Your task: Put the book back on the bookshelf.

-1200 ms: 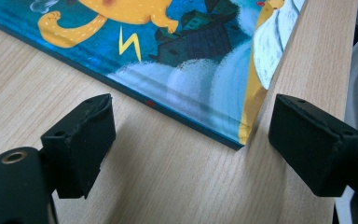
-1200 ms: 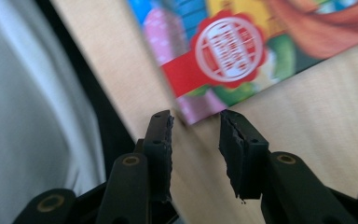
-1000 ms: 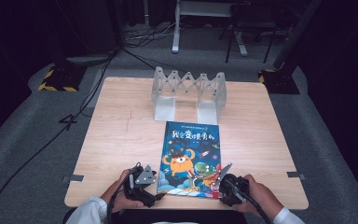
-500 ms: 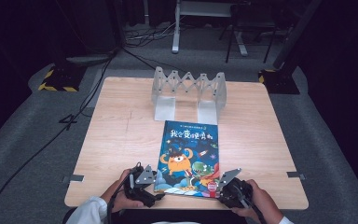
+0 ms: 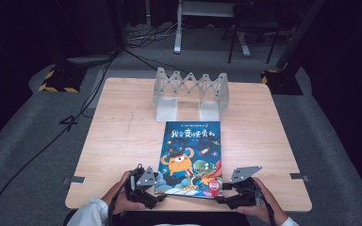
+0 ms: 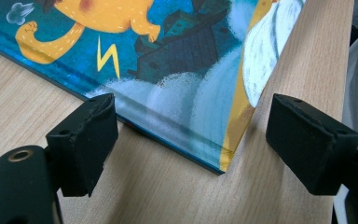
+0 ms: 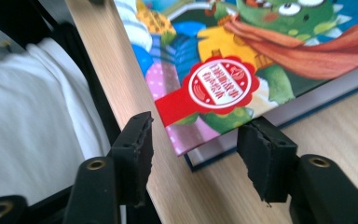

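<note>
a picture book lies flat, cover up, on the wooden table, its near edge close to the table's front edge and its far edge just short of a clear folding rack that stands upright towards the back.

left gripper: held low at the book's near left corner. in the left gripper view its jaws stand wide apart, and the corner of the book sits in the gap between them. the left-hand pad is at or touching the book's bottom edge; contact cannot be confirmed. the right-hand pad stands clear of the book, over bare table.

right gripper: held low at the near right corner. in the right gripper view its jaws are also wide apart, straddling the corner of the book that carries a red round seal. the right-hand pad is against or just beside the book's side edge; the other pad hangs at the table's front edge.

neither gripper clamps the book. a hand grips the left tool, and another hand grips the right; white sleeves show at the bottom of the high view.
</note>
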A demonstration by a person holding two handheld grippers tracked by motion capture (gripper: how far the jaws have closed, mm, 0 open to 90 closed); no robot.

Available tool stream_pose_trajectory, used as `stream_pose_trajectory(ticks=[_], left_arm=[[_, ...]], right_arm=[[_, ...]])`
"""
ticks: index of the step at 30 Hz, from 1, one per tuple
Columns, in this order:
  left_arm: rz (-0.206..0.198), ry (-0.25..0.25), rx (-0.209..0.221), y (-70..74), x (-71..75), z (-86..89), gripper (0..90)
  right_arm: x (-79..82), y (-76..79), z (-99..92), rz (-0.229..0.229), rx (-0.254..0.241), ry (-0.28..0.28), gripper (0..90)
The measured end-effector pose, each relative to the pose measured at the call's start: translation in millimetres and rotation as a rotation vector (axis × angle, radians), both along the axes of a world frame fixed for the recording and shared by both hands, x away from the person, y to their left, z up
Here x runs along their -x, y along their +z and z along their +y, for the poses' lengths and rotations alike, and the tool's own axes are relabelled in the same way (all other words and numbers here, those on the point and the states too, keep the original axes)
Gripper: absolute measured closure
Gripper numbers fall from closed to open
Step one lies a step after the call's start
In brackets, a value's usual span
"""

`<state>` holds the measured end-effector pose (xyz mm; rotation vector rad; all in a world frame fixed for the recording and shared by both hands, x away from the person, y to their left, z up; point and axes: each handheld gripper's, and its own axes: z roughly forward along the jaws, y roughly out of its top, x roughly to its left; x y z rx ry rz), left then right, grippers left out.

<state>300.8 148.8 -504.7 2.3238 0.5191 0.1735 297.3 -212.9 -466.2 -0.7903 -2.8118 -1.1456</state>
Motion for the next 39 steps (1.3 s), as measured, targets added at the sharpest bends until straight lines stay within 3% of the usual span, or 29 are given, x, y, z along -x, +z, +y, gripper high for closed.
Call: stream_pose_trajectory(ticks=[9, 14, 19, 24, 32, 39], left_arm=[[-0.001, 0.004, 0.002, -0.3, 0.6, 1.0, 17.2], [-0.004, 0.0, -0.001, -0.2, 0.4, 1.1, 17.1], [-0.003, -0.001, -0.002, -0.1, 0.4, 1.1, 17.1], [-0.004, -0.001, -0.001, -0.2, 0.4, 1.1, 17.1], [-0.01, 0.005, -0.006, 0.0, 0.8, 1.0, 16.8], [-0.008, 0.014, -0.013, 0.3, 0.7, 0.2, 15.3]], right_arm=[[-18.1, 12.4, -4.3, 0.043, -0.17, 0.005, 37.7], [-26.2, 13.7, -6.4, 0.082, -0.204, 0.018, 35.5], [-38.6, 6.5, -8.2, 0.129, -0.22, -0.018, 35.6], [-48.6, 3.3, -3.1, 0.105, -0.206, -0.052, 35.5], [-61.8, 1.9, 1.5, 0.081, -0.234, -0.07, 34.7], [-66.7, 1.5, 4.0, 0.068, -0.197, -0.086, 33.0]])
